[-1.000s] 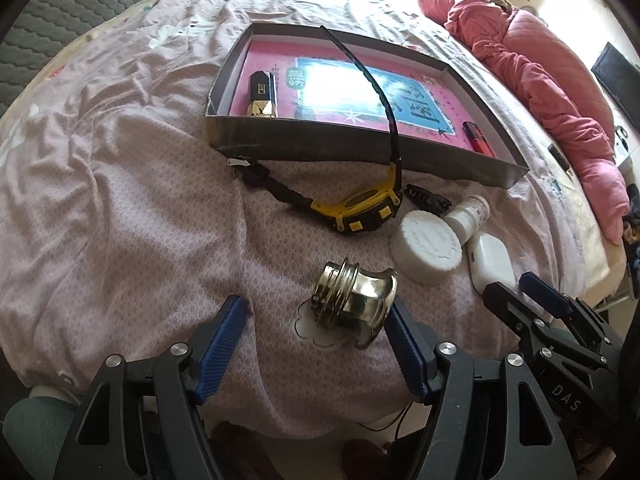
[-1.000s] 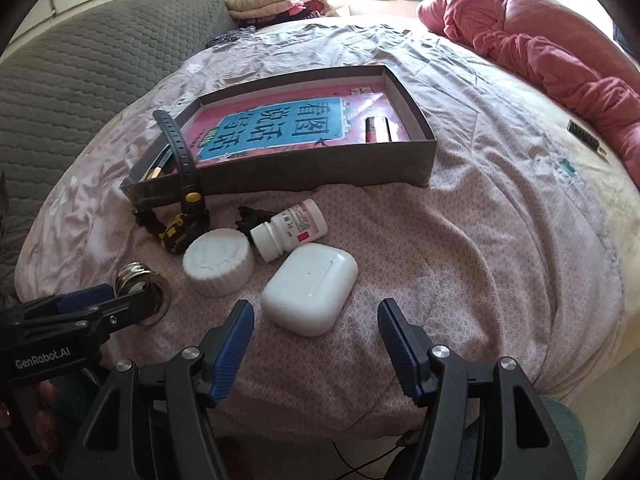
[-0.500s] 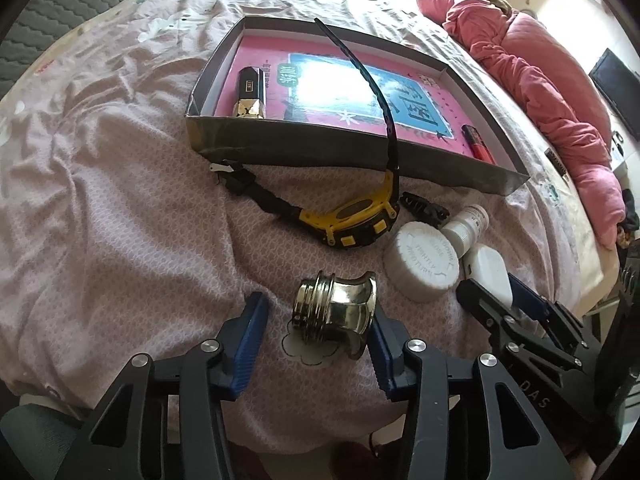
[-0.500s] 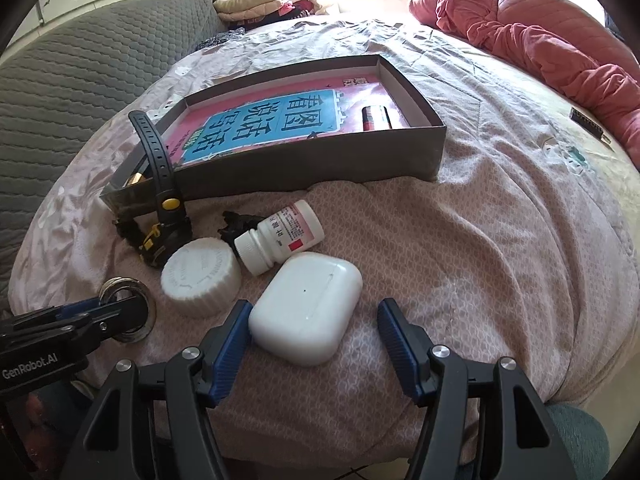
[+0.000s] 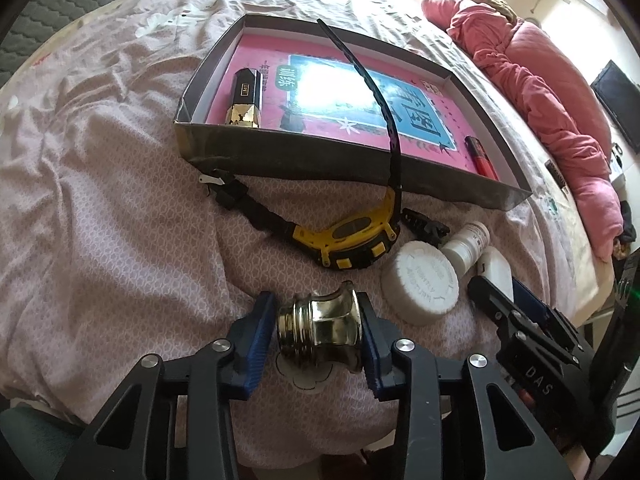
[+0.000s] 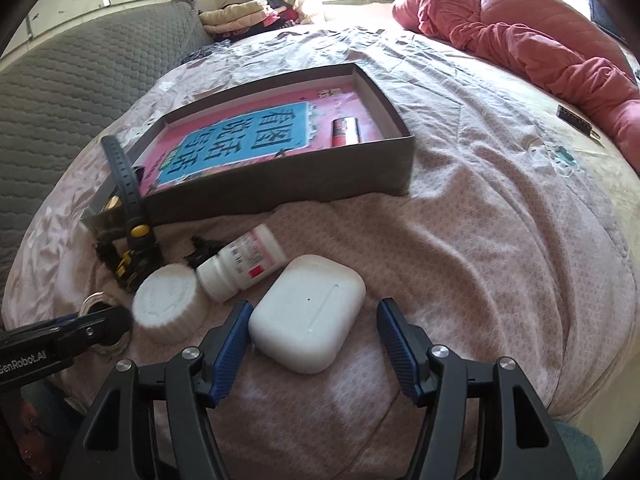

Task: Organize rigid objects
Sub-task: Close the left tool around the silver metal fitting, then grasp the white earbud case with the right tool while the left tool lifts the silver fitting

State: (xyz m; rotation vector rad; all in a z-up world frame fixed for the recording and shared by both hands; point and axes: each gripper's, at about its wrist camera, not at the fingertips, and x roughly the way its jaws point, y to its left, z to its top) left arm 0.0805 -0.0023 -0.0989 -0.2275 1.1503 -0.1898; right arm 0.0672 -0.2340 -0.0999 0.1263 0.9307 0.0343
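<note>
Left wrist view: left tool [image 5: 318, 330] is closing on the brass cap [image 5: 320, 330], which lies on its side on the bedspread [image 5: 100, 240] near the bed's front edge. Blue pads [image 5: 258, 330] sit at both ends of the cap; right pad looks touching, left pad touching or just off, can't tell for sure. Cap isn't lifted yet.

Right wrist view: right tool [image 6: 314, 344] is spread wide w/ the white case [image 6: 308, 312] between its fingers, left pad just beside the case, right pad apart from it. Nothing pinched there.

Box [image 5: 280, 160] sits further back on the bed, already holding a black-gold lighter [image 5: 246, 98] and a red tube [image 5: 480, 156]. Watch [image 5: 352, 236], white lid [image 5: 420, 288] and pill bottle [image 6: 240, 260] lie between box and tools, still outside.

Step in hand, prob.: finish the pinch on the cap, then carry it to the box. To do it well:
- Let the pads seat fully before lifting; cap is smooth, shiny metal w/ a flared end, so it may slip or twist out.
- Keep the grip across the ribbed body, not the flare.
- Lift straight up first; the watch strap stands up over the box wall, so pass left of it.
- Set down in a bare spot, away from the lighter.
- Right tool needs centring on the case before closing.
</note>
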